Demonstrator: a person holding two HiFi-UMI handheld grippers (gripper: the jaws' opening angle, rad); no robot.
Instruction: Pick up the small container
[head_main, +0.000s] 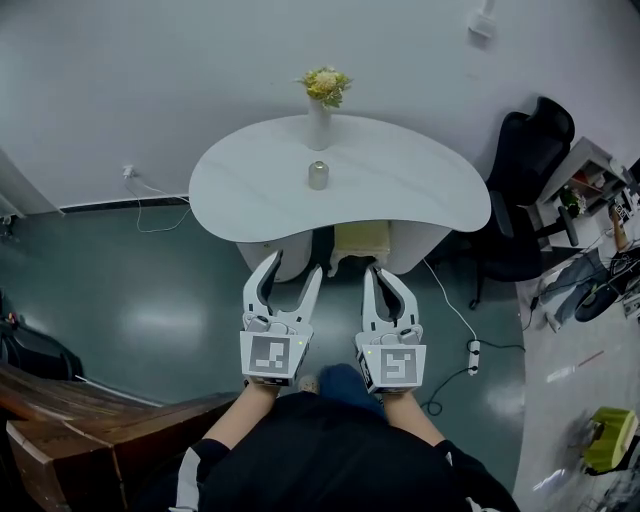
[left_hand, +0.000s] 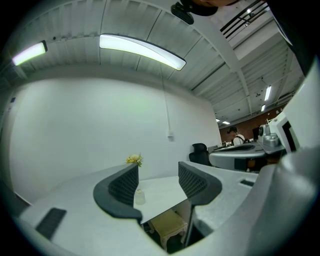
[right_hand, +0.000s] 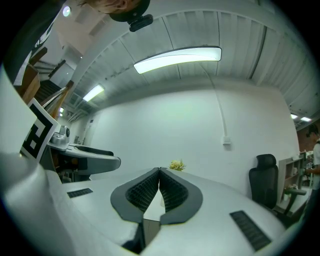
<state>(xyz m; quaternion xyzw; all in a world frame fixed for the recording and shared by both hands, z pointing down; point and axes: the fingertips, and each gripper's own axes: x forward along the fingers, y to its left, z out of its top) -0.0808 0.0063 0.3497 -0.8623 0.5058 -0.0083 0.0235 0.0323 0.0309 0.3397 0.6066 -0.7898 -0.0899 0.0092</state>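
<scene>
Since the small pale-grey cylindrical container (head_main: 318, 175) stands well beyond both tools, the step in hand is, I judge, the approach. To do it well, the left grey two-jaw gripper (head_main: 293, 268) should travel forward over the near edge of the white kidney-shaped table (head_main: 420, 190), low and level, until the container comes between its jaws, which stand apart with nothing in them. The right grey two-jaw gripper (head_main: 377, 272) has its jaws pressed together, empty. The container is near the table's middle, just before the slim white vase with yellow flowers (head_main: 319, 120). Both grippers hang short of the table's near edge.
</scene>
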